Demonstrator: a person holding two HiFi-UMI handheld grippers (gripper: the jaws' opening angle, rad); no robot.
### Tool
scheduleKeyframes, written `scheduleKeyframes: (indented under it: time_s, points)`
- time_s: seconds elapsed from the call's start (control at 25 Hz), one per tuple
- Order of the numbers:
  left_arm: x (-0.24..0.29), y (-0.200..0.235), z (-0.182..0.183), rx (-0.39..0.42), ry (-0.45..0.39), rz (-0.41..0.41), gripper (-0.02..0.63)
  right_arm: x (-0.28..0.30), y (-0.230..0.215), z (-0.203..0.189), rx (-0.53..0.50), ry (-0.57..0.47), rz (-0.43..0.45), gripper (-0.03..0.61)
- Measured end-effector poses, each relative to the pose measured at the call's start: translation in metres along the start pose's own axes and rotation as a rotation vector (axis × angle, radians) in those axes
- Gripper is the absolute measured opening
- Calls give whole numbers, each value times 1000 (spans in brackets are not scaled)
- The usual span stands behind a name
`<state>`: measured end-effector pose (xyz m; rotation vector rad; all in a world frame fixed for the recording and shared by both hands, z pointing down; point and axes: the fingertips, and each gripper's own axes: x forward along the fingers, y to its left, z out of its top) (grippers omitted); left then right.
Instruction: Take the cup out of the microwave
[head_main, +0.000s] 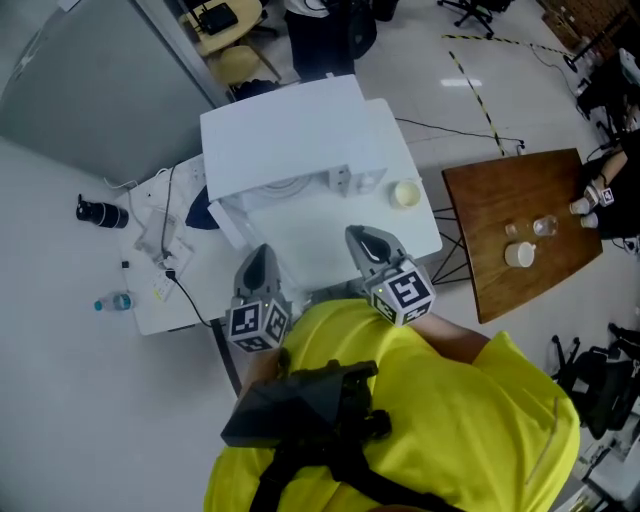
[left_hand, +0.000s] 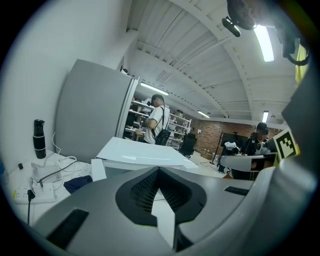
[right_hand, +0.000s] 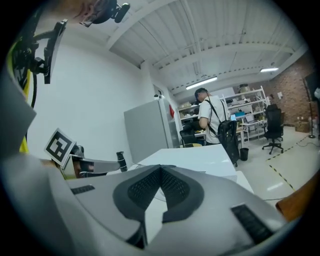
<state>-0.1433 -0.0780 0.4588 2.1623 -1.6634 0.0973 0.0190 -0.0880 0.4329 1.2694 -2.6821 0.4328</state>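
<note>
the cup (head_main: 406, 193) is shown only in the head view, standing outside on the white worktop (head_main: 418, 236), near the right side of the microwave (head_main: 285, 130). both gripper views are largely blocked by their own jaws, and the microwave's interior is hard to make out. the left gripper (left_hand: 159, 170) and right gripper (right_hand: 161, 170) are held with jaws closed, nothing between them.
</note>
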Motion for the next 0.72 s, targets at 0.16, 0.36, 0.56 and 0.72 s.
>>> scheduleKeyframes:
  time_s: [0.16, 0.36, 0.56, 0.72]
  points:
    - [-2, 1, 2, 0, -7, 2, 0, 5, 6, -4, -5, 21, 25, 3]
    - [-4, 2, 2, -3, -8, -1, 0, 7, 9, -5, -3, 21, 23, 3]
    - [-3, 3, 1, 1, -2, -6, 0, 10, 7, -6, -6, 22, 10, 3]
    - [-3, 5, -1, 5, 6, -12, 0, 11, 7, -5, -7, 19, -1, 3]
